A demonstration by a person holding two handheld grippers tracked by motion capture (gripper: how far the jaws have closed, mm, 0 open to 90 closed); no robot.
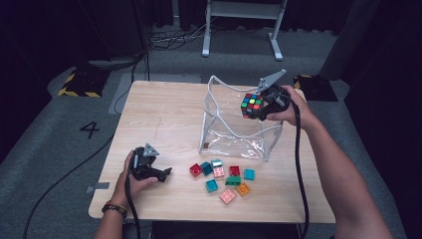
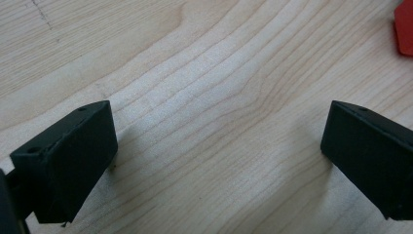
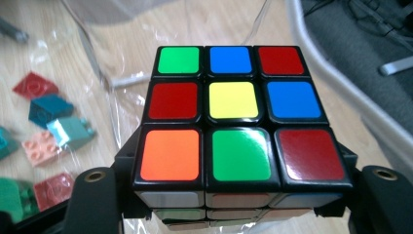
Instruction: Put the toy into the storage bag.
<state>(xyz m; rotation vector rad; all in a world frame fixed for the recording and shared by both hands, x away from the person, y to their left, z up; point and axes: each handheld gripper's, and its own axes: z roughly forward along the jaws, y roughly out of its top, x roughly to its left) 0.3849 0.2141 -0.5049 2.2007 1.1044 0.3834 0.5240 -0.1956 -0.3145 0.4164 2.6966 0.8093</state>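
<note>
This looks like a lab or recording studio set up for test work rather than a home. A small pale wooden bench [image 1: 164, 109] stands alone on grey carpet [image 1: 54, 129] bearing a painted number 4 [image 1: 90, 129], with black drapes around. Yellow-and-black hazard tape [image 1: 79, 84] marks floor plates beyond its far corners, cables [image 1: 174, 37] trail across the carpet, and a white metal stand [image 1: 244, 25] sits behind.

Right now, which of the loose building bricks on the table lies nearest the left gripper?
The red brick at the left end of the cluster; it lies closest to the left gripper, while the other bricks sit farther right.
</note>
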